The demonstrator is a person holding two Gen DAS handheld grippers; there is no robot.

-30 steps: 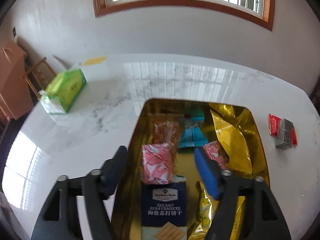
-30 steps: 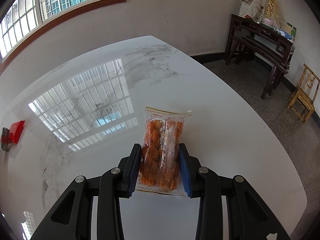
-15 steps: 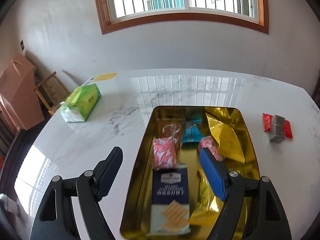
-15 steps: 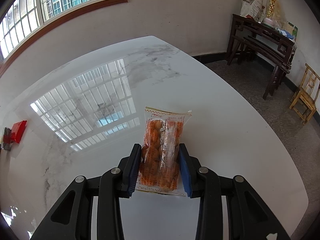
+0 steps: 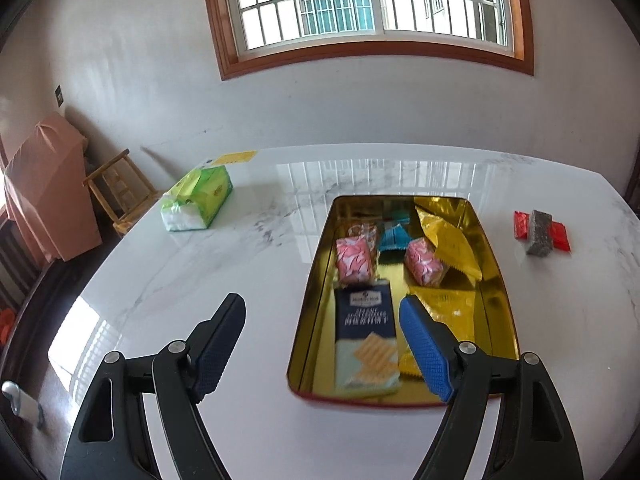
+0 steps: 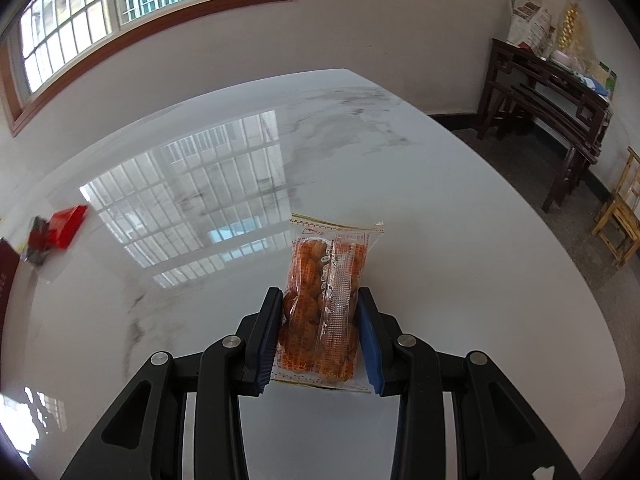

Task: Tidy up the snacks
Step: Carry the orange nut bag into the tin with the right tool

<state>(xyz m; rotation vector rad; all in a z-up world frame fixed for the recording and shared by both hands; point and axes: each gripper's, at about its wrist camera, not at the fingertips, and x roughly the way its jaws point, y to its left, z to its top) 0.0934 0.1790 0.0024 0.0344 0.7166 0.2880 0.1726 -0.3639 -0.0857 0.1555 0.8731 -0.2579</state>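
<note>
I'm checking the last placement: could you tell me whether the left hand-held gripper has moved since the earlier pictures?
Yes: the left hand-held gripper backed away from the gold tin.

Left gripper [image 5: 322, 322] hung over the white marble table [image 5: 208, 280], jaws spread and just opened wider, nothing between them; the right pad overlapped the near end of the gold tin [image 5: 316, 280]. The tin held a navy cracker pack [image 5: 366, 332], 2 pink packets [image 5: 354, 260], a teal packet [image 5: 394, 238] and gold pouches [image 5: 452, 246]. A green tissue pack [image 5: 198, 200] lay far left; a red-and-grey snack [image 5: 540, 232] sat right of the tin.
</note>
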